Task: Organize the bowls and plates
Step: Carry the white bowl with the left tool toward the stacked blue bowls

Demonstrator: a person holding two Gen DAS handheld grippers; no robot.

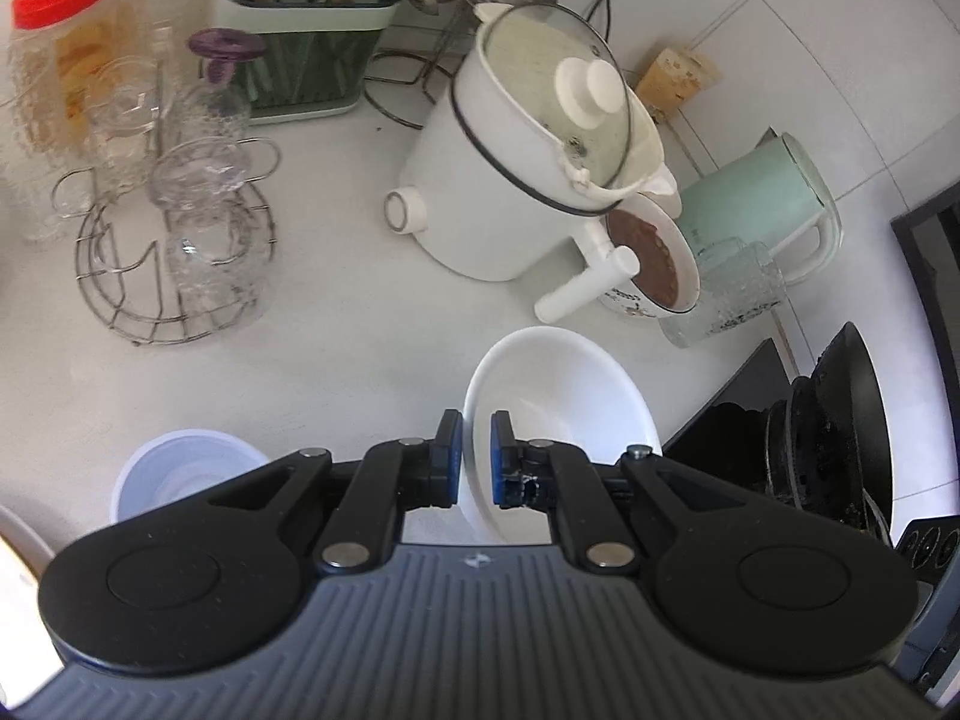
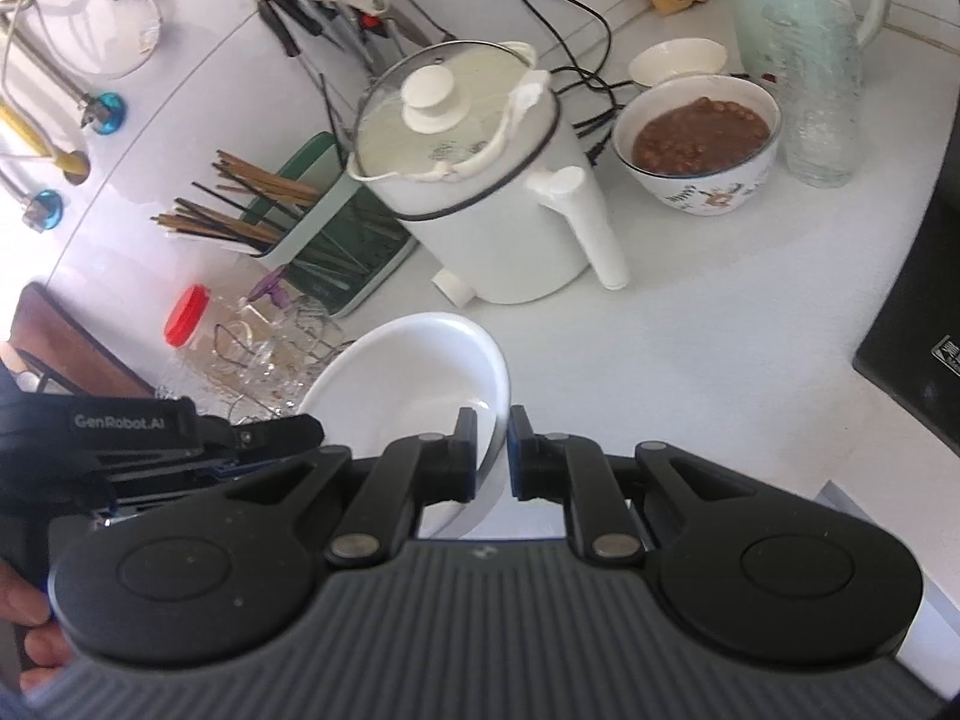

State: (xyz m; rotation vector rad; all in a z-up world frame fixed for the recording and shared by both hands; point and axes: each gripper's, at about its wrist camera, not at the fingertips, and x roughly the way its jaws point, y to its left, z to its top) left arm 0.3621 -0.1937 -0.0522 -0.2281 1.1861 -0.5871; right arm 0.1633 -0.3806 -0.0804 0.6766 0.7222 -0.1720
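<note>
White bowl [image 1: 558,396] tilted above the counter [image 1: 336,324], rim pinched on opposite sides by left gripper [image 1: 477,459] and right gripper [image 2: 493,450], both clamped on it; at twelve o'clock, lidded white pot [image 1: 510,180]; at one, bowl of brown food [image 2: 702,144].

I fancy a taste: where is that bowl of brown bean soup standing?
The bowl of bean soup stands on the white counter to the right of the white electric pot, just left of a textured glass mug, with a small empty bowl behind it.
</note>
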